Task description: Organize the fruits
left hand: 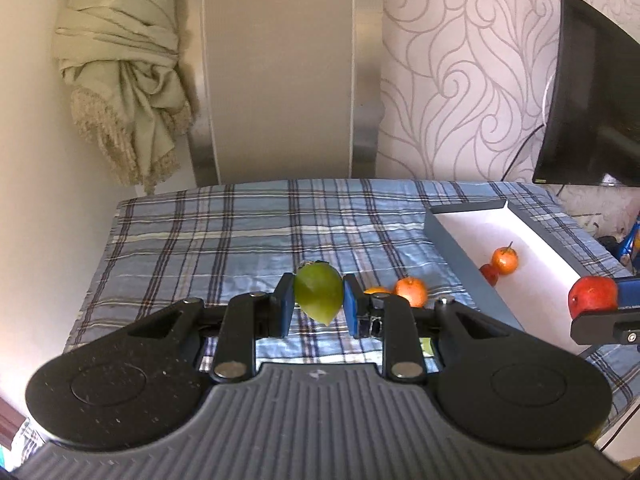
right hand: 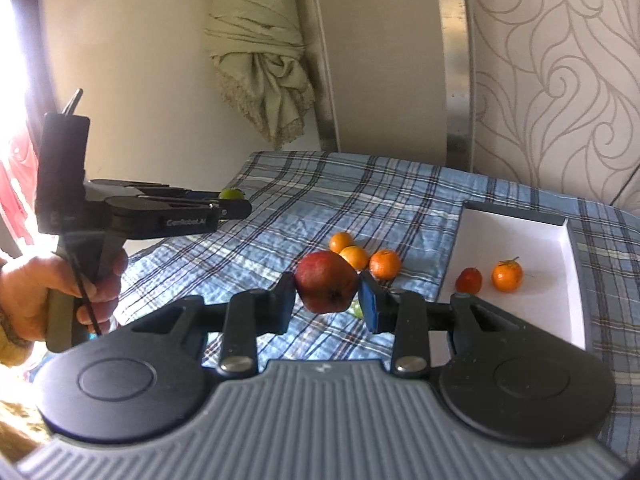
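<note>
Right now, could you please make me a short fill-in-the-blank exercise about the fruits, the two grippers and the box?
1. The left gripper is shut on a fruit whose colour is ____.
2. The right gripper is shut on the ____ fruit.
3. Inside the white box lie one orange and one small ____ fruit.
4. On the plaid cloth, outside the box, the number of oranges grouped together is ____.

Missing words: green; red; red; three

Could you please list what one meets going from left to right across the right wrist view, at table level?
Person's hand → left claw holding a green fruit → red fruit in the right claw → lone orange → small red fruit in the tray → orange in the tray.
</note>
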`<state>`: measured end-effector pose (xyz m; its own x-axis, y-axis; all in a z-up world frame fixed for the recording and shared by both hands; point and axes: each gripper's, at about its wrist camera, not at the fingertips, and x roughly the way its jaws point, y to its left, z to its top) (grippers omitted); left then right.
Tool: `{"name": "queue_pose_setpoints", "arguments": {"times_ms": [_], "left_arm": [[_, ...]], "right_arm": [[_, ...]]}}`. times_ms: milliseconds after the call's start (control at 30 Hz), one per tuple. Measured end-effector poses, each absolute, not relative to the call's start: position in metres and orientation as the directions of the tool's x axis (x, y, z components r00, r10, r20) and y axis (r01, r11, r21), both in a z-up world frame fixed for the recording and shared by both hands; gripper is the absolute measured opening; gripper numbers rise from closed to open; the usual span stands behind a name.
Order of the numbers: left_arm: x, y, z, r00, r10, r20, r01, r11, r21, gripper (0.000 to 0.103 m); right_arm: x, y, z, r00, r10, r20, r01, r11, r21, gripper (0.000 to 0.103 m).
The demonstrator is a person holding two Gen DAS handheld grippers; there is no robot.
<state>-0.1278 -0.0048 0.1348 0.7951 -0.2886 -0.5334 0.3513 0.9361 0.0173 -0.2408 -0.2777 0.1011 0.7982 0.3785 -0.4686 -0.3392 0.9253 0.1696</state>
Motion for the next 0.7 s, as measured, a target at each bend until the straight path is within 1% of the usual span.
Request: {"name": "queue_pose_setpoints", "arguments": {"times_ms": [700], "left_arm": [[-0.125, -0.077, 0.122, 0.697, -0.437, -0.569, 0.533, 0.846, 0.002, 0.029]], "right_arm": [[-0.27, -0.319, 0.087, 0.821, 0.247, -0.515, -0.16, 0.965, 0.209, 0.037]]}}
